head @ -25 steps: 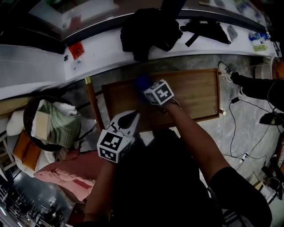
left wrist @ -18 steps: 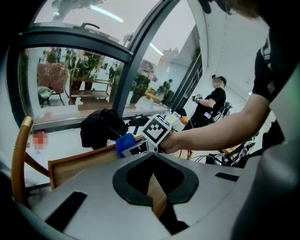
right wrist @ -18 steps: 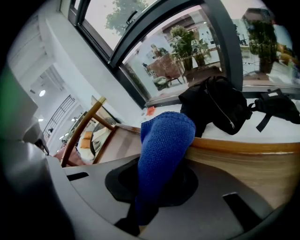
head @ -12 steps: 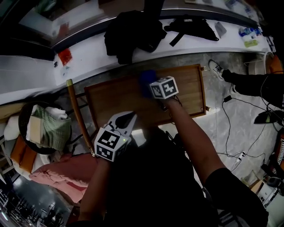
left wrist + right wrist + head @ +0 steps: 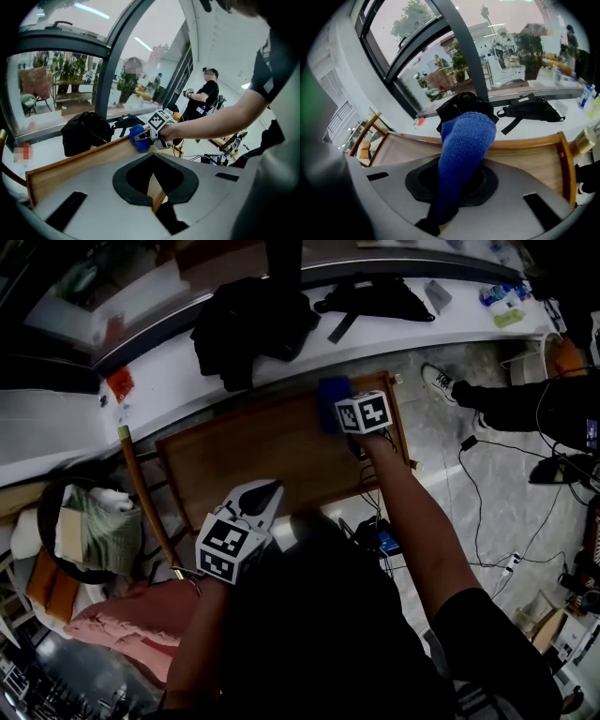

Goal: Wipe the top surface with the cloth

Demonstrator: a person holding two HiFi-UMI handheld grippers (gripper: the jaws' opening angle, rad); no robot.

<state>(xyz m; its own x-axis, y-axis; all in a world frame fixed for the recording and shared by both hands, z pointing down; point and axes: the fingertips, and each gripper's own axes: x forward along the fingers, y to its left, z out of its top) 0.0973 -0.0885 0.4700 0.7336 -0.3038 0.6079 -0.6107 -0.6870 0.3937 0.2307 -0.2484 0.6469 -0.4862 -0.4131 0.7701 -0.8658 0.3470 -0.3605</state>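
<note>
Right gripper view: cloth (image 5: pixel 465 140) in claw (image 5: pixel 439 214)

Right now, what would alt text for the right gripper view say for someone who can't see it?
A blue knitted cloth, pinched by the right gripper, fills the centre above a wooden tabletop. Behind it, black bags lie on a white ledge under large windows.

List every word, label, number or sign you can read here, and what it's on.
None readable.
On the left gripper and right gripper: square marker patterns only, no letters.
On the bottles on the white counter: labels too small to read.
On the blue cloth: no print visible.
</note>
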